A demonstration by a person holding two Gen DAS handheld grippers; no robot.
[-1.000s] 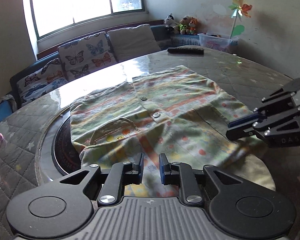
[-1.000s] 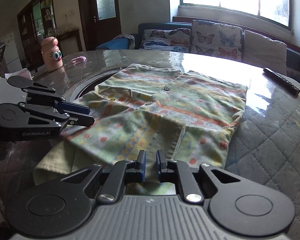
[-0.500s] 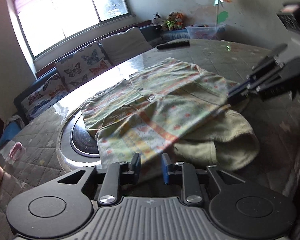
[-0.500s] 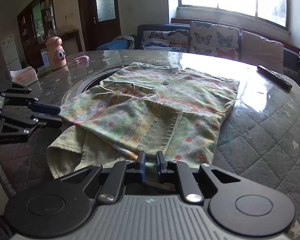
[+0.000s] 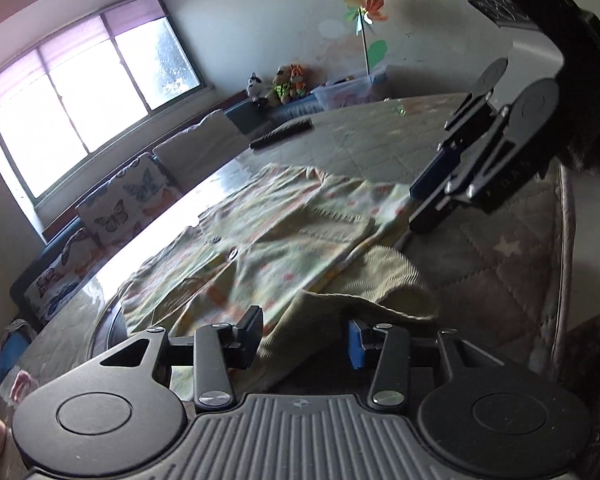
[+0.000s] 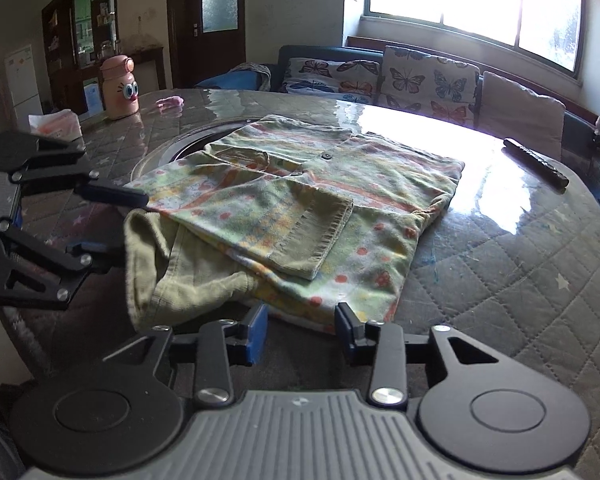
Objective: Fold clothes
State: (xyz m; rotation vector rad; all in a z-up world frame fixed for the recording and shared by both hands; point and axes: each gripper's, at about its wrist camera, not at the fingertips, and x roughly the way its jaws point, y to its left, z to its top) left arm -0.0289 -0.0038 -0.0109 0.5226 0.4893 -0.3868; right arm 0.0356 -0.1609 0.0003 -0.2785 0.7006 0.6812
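A folded patterned green shirt with buttons lies on the round table; it also shows in the left wrist view. Its plain olive inner side sticks out at the near edge. My left gripper is open and empty, just short of the olive fold. My right gripper is open and empty at the shirt's near hem. Each gripper shows in the other's view: the right one beside the shirt, the left one at the olive corner.
A quilted cover lies on the table. A black remote lies at the far right. A pink bottle and a tissue pack stand at the far left. A sofa with butterfly cushions is behind.
Both grippers have opened and let go of the shirt, and have pulled back toward the near edge. The shirt now lies folded on the table.
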